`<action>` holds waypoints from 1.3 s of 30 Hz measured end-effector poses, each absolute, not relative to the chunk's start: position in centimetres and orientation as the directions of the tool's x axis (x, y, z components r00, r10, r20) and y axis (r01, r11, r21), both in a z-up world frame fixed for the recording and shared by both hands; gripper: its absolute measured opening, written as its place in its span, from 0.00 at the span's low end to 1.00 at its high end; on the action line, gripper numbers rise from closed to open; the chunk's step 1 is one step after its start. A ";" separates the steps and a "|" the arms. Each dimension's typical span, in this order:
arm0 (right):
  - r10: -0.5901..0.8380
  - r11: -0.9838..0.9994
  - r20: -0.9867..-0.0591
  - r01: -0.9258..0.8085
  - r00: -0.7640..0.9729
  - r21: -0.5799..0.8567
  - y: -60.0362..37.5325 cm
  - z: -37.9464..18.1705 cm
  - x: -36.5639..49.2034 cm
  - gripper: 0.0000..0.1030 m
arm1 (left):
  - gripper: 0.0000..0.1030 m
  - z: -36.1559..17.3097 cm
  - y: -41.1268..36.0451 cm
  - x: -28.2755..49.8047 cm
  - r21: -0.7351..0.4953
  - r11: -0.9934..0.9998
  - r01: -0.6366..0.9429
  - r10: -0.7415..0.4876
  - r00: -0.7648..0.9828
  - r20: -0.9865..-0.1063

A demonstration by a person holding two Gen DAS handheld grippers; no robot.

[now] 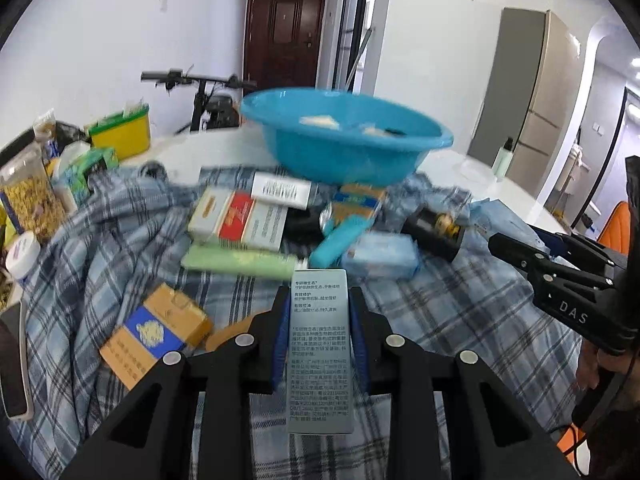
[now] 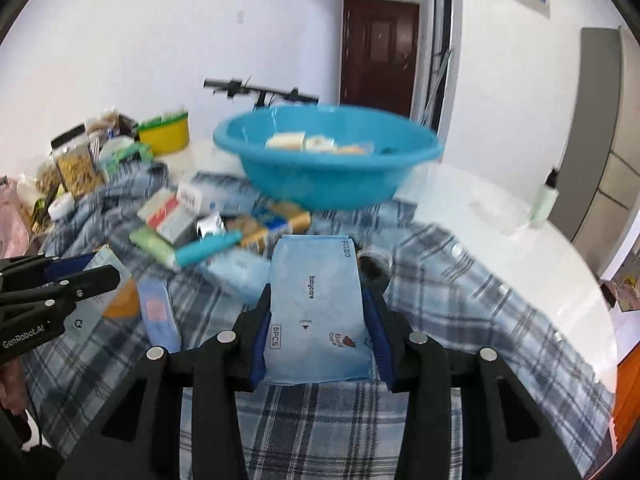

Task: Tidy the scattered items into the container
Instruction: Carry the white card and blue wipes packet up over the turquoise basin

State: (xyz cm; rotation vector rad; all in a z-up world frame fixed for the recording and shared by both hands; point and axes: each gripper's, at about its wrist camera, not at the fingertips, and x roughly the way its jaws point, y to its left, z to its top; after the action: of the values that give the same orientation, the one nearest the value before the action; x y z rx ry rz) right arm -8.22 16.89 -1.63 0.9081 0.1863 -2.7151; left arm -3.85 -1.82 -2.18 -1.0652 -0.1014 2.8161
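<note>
Both your wrist cameras are looking forward and down along their fingers, close over the plaid cloth [image 1: 120,240], sharing the blue basin [image 1: 344,136] ahead.

One basin [image 1: 344,136], two grippers [image 1: 319,300]

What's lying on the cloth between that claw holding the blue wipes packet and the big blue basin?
In the right wrist view, between the right gripper and the blue basin lie a teal tube and yellow-and-blue packets.
</note>
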 end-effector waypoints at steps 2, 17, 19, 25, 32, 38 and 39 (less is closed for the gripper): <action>-0.216 -0.955 -0.575 0.292 -0.789 -0.043 16.8 -0.7 -7.8 0.40 | 0.28 -1.2 -1.5 -3.8 -0.099 -0.990 -0.102 0.142 -0.770 -0.622; -0.238 -0.959 -0.408 0.279 -0.881 -0.042 16.6 5.5 -6.7 0.40 | 0.28 5.9 0.4 -4.1 -0.057 -0.987 -0.147 0.157 -0.879 -0.450; -0.240 -0.959 -0.384 0.278 -0.892 -0.046 16.6 6.5 -6.6 0.40 | 0.28 7.1 0.5 -4.0 -0.053 -0.988 -0.148 0.156 -0.893 -0.422; -0.247 -0.959 -0.308 0.277 -0.919 -0.056 16.6 9.2 -5.5 0.40 | 0.28 10.3 0.4 -3.4 -0.041 -0.989 -0.142 0.147 -0.920 -0.363; -0.264 -0.957 -0.241 0.284 -0.934 -0.053 16.7 11.4 -3.4 0.40 | 0.29 12.0 0.2 -2.3 -0.044 -0.989 -0.142 0.148 -0.931 -0.333; -0.270 -0.956 -0.220 0.288 -0.937 -0.053 16.7 12.0 -2.5 0.40 | 0.28 12.7 0.7 -1.1 -0.045 -0.987 -0.155 0.161 -0.932 -0.325; -0.272 -0.956 -0.221 0.289 -0.937 -0.051 16.7 12.0 -2.4 0.40 | 0.28 12.7 0.7 -0.9 -0.044 -0.987 -0.156 0.162 -0.932 -0.324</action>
State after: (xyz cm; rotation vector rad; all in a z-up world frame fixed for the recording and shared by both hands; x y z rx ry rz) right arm -2.38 16.71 12.02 0.3065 0.1193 -2.8361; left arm -0.90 0.71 12.75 -0.4950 -0.0268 2.9378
